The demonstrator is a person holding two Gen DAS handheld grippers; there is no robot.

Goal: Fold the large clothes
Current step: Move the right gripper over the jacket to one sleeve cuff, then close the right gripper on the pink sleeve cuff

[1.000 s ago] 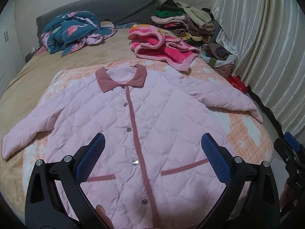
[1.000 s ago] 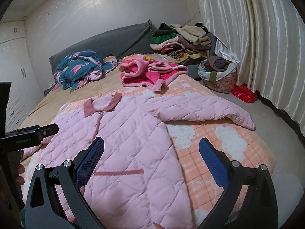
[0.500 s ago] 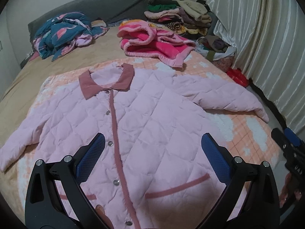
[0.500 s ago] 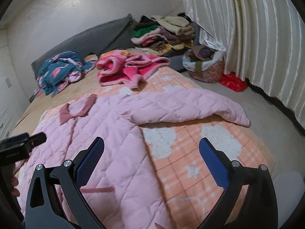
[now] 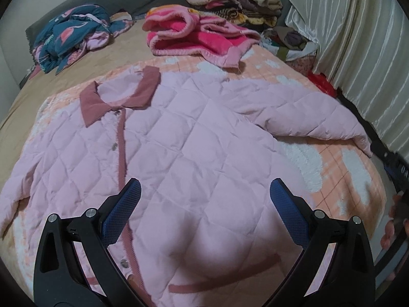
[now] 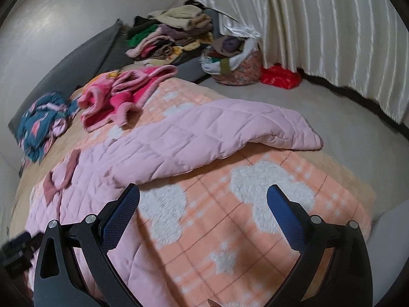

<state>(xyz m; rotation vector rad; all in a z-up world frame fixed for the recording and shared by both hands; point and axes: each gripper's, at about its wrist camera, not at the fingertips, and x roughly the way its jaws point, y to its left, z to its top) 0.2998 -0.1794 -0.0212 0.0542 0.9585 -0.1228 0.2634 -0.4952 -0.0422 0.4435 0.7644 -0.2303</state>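
Jacket (image 5: 194,153), pink and quilted, with a darker rose collar (image 5: 120,97) and a buttoned front, lies face up and spread flat on the orange-and-white plaid blanket (image 6: 230,230) that covers the near part of the bed. Both sleeves are out to the sides; the one toward the curtain (image 6: 319,25) reaches to the blanket's edge, its cuff (image 6: 306,138) lying just at the bed's border. No fold shows anywhere on the jacket, so the folding proper looks not yet begun: only the laying-out is done, and sleeves, sides and the crosswise fold are all left to do.

Left gripper (image 5: 204,204) hovers over the jacket's lower front, jaws wide apart with nothing between them. Right gripper (image 6: 203,204) hangs over the blanket just beside the jacket's side, below the curtain-side sleeve, jaws likewise wide apart and empty. A likely first step, judging from this, is taking that sleeve and bringing it across the body.

Beyond the collar lie a bright pink fleece garment (image 5: 194,41) and a crumpled blue patterned garment (image 5: 69,35), neither folded. Farther still from the jacket, a stack of folded clothes (image 6: 171,38) sits by the headboard, with a full basket (image 6: 235,64) on the floor beside it.
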